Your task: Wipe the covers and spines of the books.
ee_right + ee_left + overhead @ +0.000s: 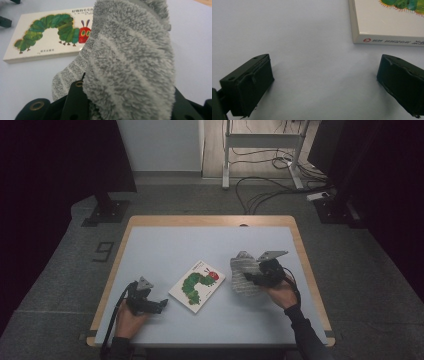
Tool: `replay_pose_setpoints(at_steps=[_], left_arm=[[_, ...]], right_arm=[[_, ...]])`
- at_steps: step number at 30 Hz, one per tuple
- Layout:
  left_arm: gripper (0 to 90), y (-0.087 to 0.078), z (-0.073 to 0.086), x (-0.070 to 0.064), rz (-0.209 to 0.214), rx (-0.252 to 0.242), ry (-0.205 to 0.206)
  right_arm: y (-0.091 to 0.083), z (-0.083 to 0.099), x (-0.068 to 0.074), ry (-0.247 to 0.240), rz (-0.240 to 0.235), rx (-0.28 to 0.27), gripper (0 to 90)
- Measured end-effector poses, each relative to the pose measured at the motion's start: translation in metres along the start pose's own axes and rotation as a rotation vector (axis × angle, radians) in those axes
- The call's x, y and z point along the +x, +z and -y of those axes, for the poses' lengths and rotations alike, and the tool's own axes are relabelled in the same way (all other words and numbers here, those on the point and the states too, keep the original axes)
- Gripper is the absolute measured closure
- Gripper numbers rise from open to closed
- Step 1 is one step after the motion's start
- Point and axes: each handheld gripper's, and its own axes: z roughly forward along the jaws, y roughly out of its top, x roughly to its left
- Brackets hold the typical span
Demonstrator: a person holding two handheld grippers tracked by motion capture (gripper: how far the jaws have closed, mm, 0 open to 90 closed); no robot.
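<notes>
Grey fuzzy sock [245, 275] sits toward the right edge of the surface [165, 245], gripped by the right gripper [256, 279]; its jaws are clenched on the sock's near end, the fabric bunched and rising ahead of them in the right gripper view [130, 62]. The sock's long axis runs away from the jaws, toward the far edge. A caterpillar picture book [197, 285] lies flat at mid-surface, just left of the sock, not touching. Left gripper [161, 305] rests near the front-left corner, jaws released and spread, holding nothing, the book's corner [387, 25] just ahead. Right hand is the nearer one. Beyond the surface: grey floor, cables, a metal frame.
</notes>
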Motion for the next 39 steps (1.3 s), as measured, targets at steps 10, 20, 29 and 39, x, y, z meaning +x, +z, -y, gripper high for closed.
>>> replay_pose_setpoints(at_steps=[10,20,29,39], left_arm=[[0.2,0.000,0.000,0.000,0.000,0.000,0.000],[0.2,0.000,0.000,0.000,0.000,0.000,0.001],[0.2,0.000,0.000,0.000,0.000,-0.001,0.000],[0.2,0.000,0.000,0.000,-0.001,-0.001,0.000]], right_arm=[[0.023,-0.025,0.008,-0.042,-0.015,0.002,62.2],[0.055,-0.039,0.018,-0.064,-0.040,0.020,62.3],[0.088,-0.036,0.021,-0.078,-0.057,0.050,62.4],[0.107,-0.026,0.027,-0.097,-0.055,0.071,62.6]])
